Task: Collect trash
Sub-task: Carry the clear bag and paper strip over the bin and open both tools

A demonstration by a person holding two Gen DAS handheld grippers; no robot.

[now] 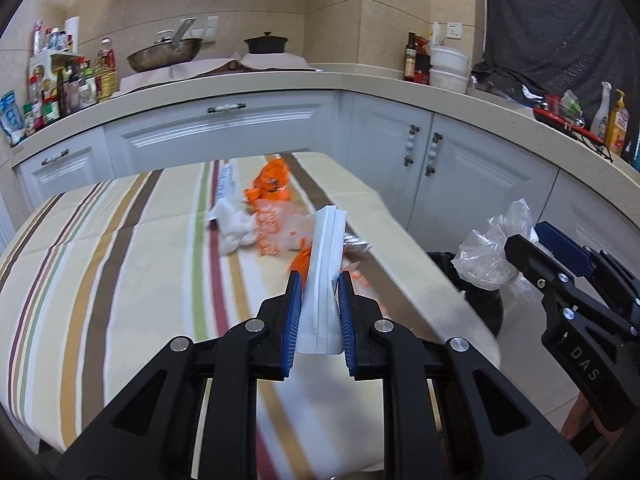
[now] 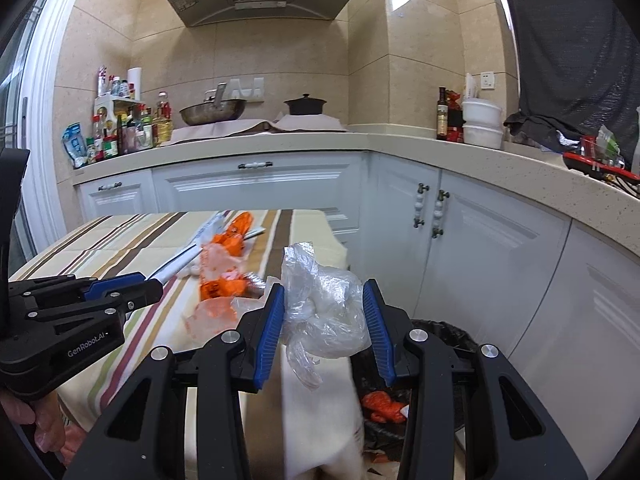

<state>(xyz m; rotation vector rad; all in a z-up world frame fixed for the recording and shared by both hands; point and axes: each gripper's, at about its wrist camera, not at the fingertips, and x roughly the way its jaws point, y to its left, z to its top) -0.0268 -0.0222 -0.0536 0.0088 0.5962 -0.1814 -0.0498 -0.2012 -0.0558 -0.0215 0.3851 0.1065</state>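
Left claw [image 1: 319, 280] clamped on a flat white packet [image 1: 326, 264], held upright and edge-on above the striped worktop [image 1: 100, 248]. At 12 o'clock from that claw, loose on the cloth: orange wrappers [image 1: 270, 184], a crumpled white tissue [image 1: 236, 228] and a long white packet [image 1: 225, 178] lying along the stripes, all close together. At 3 o'clock, beyond the worktop's edge, right claw [image 1: 524, 246] closed on a crumpled clear plastic bag [image 1: 486, 256], held over a black-lined trash bin [image 1: 484, 304] on the floor. In the right wrist view, same clear bag [image 2: 320, 304] pinched between the blue pads [image 2: 270, 332], hanging at 12 o'clock from the claw [image 2: 322, 322]; bin [image 2: 452, 336] at 5 o'clock, with orange scrap [image 2: 382, 406] already inside. At 9 o'clock there, left claw [image 2: 146, 286] gripping its packet [image 2: 176, 264]; a bare hand [image 2: 44, 424] on its handle at the frame's low left. White cabinets [image 2: 256, 188] behind.
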